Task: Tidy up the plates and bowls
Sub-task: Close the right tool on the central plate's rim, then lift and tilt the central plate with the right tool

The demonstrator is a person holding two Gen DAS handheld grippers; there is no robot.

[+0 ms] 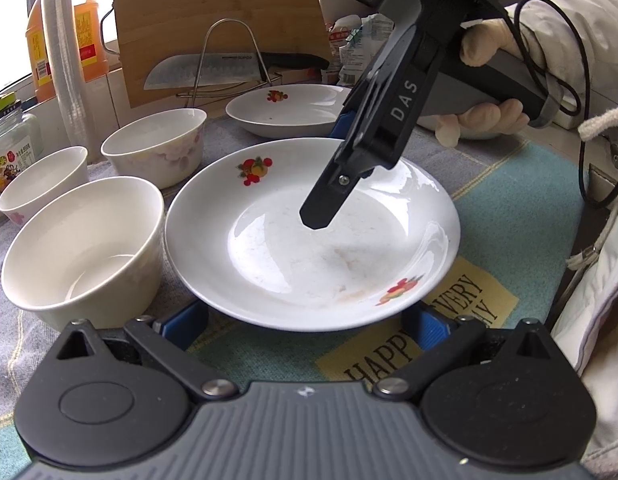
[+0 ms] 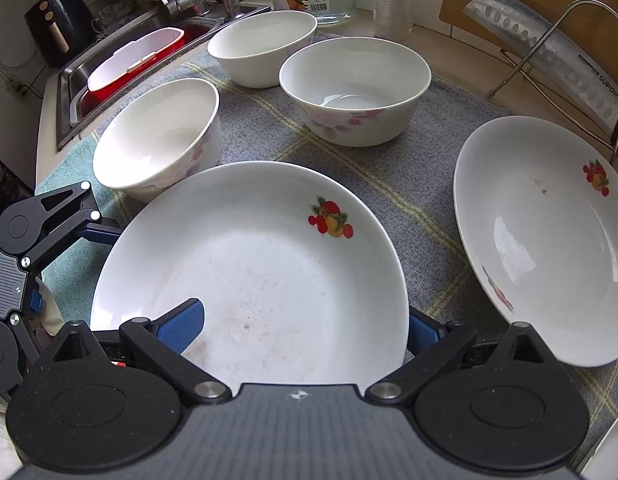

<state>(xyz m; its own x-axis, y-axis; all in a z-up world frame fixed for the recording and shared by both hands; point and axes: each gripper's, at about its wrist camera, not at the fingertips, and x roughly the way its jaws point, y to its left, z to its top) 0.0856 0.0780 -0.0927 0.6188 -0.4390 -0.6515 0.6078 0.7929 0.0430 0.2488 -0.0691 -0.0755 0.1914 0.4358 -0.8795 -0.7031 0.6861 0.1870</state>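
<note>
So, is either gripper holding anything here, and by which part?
Nothing is held: left gripper and right gripper both stand open at the near plate's rim.

— Those plates [image 2: 269, 272] look like glazed white ceramic, glossy, though the near one has dull smudges.

— Same shiny glaze on the bowls [image 2: 355, 92]. The cloth [image 2: 425, 208] beneath is woven, coarse and matt.

— And the board [image 1: 213, 16]?

— Pale wood, smooth. The knife [image 1: 201, 72] has a dimpled steel blade, and the rack [image 1: 229, 60] is bright metal wire.
</note>
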